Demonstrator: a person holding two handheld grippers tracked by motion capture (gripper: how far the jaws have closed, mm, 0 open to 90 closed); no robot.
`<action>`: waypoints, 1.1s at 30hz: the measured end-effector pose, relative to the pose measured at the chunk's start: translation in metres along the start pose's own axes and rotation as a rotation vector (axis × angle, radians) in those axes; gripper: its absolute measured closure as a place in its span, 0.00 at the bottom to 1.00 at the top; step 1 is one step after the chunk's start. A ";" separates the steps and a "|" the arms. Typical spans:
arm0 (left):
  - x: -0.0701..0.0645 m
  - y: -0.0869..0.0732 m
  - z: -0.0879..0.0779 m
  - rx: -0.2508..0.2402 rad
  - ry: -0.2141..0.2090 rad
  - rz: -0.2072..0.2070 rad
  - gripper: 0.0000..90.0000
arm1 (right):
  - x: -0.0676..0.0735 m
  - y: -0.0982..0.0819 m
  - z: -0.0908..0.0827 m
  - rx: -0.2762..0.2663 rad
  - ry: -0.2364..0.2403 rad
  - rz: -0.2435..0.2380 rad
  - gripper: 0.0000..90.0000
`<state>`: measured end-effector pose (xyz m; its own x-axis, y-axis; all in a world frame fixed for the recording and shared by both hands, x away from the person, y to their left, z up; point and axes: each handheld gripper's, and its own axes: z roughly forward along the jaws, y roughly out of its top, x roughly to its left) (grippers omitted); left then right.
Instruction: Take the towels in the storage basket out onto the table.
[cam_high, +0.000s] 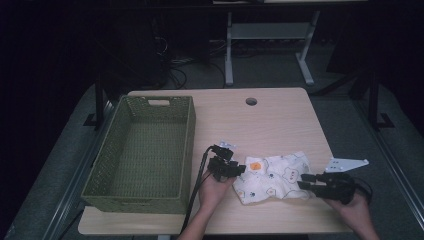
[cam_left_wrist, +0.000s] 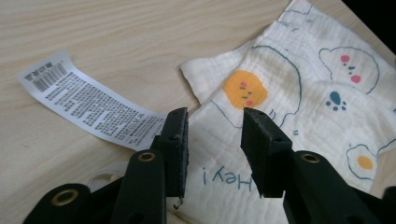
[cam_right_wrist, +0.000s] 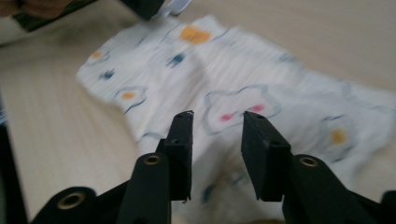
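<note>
Sitting at the table's left is an olive woven basket (cam_high: 140, 155). Right of it, the left gripper (cam_high: 240, 169) has its jaws partway open at the left edge of a crumpled printed cloth (cam_high: 272, 177), gripping nothing, a white care label (cam_left_wrist: 88, 102) alongside. At the cloth's right edge, the right gripper (cam_high: 304, 181) is half-open too, nothing held.

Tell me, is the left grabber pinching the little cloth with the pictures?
Apart. In the left gripper view, the left gripper has open jaws with a clear gap, and the cloth lies flat beyond them, unpinched.
</note>
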<state>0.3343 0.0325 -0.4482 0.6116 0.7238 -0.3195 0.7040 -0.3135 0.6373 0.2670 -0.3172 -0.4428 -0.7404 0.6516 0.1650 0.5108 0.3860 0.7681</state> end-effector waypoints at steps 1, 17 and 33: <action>0.000 -0.001 -0.002 -0.008 0.006 -0.002 0.66 | -0.004 0.003 -0.002 -0.019 -0.033 0.001 0.67; 0.012 -0.014 0.001 0.012 0.071 -0.023 0.57 | -0.075 0.019 0.034 0.056 -0.170 0.071 0.64; -0.003 -0.008 0.015 0.009 0.274 0.184 0.96 | -0.085 0.020 0.047 0.111 -0.206 0.087 0.98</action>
<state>0.3322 0.0239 -0.4631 0.6096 0.7927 0.0016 0.5946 -0.4586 0.6604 0.3602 -0.3340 -0.4704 -0.5926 0.8005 0.0897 0.6223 0.3843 0.6819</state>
